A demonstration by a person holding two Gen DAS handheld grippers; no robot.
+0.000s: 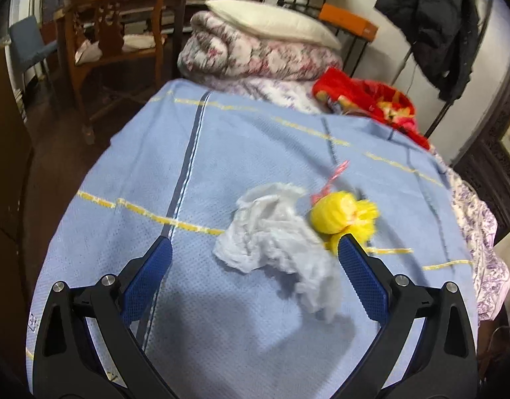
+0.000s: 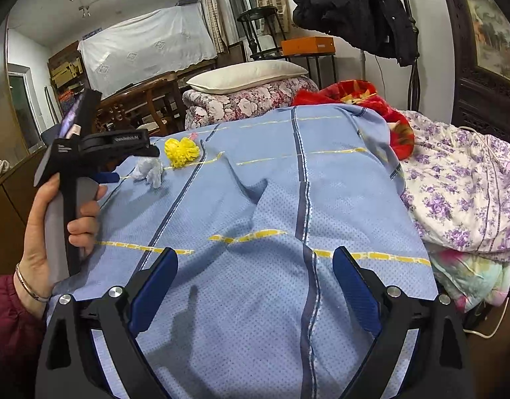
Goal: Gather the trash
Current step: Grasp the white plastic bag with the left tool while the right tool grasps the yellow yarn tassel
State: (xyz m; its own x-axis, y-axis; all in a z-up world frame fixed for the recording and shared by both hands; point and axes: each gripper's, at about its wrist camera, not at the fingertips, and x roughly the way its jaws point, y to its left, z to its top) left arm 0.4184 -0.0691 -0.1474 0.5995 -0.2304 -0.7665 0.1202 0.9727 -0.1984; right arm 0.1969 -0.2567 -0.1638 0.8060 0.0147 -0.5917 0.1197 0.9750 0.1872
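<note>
A crumpled white tissue (image 1: pixel 275 246) lies on the blue bedspread (image 1: pixel 155 173), with a yellow crumpled net wrapper (image 1: pixel 341 212) touching its far right side and a thin red-and-white strip (image 1: pixel 334 173) just beyond. My left gripper (image 1: pixel 255 246) is open, low over the bedspread, with the tissue between its blue fingers and nearer the right one. In the right wrist view, my right gripper (image 2: pixel 255 256) stands wide open over bare bedspread (image 2: pixel 255 183), nothing between its fingers. The tissue (image 2: pixel 150 169) and yellow wrapper (image 2: pixel 182 153) lie far off to its upper left, next to a blue finger (image 2: pixel 107 177) of the left tool.
A hand (image 2: pixel 55 226) in a dark red sleeve holds the left tool. A folded floral quilt (image 1: pixel 255 56) with a pillow (image 1: pixel 271 20) sits at the bed's far end, beside a red blanket (image 1: pixel 371 99). Purple floral bedding (image 2: pixel 461 179) is piled on the right. A wooden chair (image 1: pixel 112 43) stands at the left.
</note>
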